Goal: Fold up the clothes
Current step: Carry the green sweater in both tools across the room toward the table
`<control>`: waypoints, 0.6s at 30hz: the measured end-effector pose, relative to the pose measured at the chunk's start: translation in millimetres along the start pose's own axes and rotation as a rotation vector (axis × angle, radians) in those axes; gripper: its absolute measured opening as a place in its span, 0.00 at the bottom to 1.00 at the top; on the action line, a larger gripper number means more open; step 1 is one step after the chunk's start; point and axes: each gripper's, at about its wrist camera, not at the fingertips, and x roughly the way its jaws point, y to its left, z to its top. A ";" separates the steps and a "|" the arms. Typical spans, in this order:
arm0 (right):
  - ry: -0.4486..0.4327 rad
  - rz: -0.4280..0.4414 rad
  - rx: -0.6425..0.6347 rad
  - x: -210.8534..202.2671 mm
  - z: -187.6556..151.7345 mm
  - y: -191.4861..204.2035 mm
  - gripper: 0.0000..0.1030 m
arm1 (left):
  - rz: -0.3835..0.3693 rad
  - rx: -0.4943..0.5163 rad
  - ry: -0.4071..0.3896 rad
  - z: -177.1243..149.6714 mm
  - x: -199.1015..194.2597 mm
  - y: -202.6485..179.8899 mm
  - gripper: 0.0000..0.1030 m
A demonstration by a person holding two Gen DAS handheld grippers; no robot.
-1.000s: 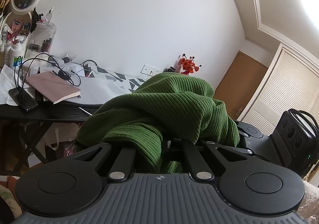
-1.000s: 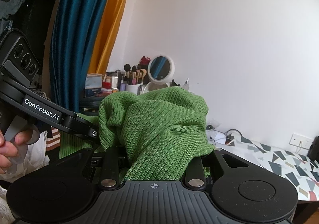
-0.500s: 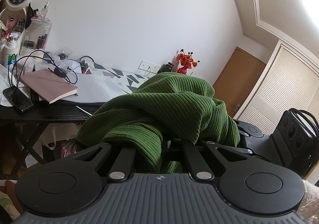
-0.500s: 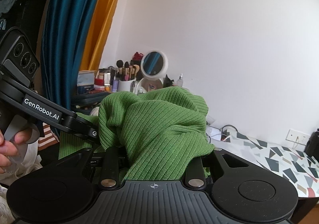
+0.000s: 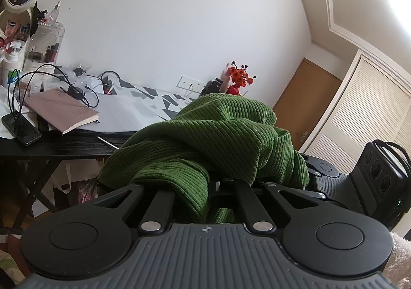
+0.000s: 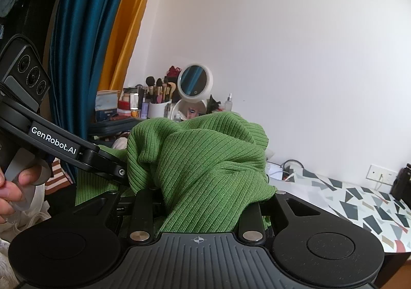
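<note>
A green ribbed garment (image 5: 218, 132) hangs bunched in the air between both grippers. In the left wrist view it drapes over my left gripper (image 5: 215, 183), which is shut on a fold; the fingertips are buried in cloth. My right gripper (image 5: 323, 170) reaches into the same bundle from the right. The right wrist view shows the garment (image 6: 203, 160) piled over my right gripper (image 6: 205, 193), whose jaws pinch a thick wad with the tips hidden. My left gripper (image 6: 113, 168) enters from the left, and a person's hand (image 6: 12, 186) holds its handle.
Behind stands a black table (image 5: 64, 147) with a patterned cloth, a pink notebook (image 5: 61, 106), a phone (image 5: 20, 128), cables, cosmetics and a round mirror (image 6: 195, 82). Red flowers (image 5: 239, 78), a brown door and louvred closet doors are on the right. Blue and yellow curtains (image 6: 97, 32) hang on the left.
</note>
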 end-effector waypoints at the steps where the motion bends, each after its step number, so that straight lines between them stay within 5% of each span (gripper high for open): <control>1: 0.000 0.001 0.000 0.2 0.2 0.3 0.25 | 0.001 0.000 0.000 0.4 -0.1 0.1 0.04; 18: 0.011 0.007 0.012 18.7 2.4 4.8 0.26 | 0.018 -0.007 0.013 7.1 6.5 12.3 0.04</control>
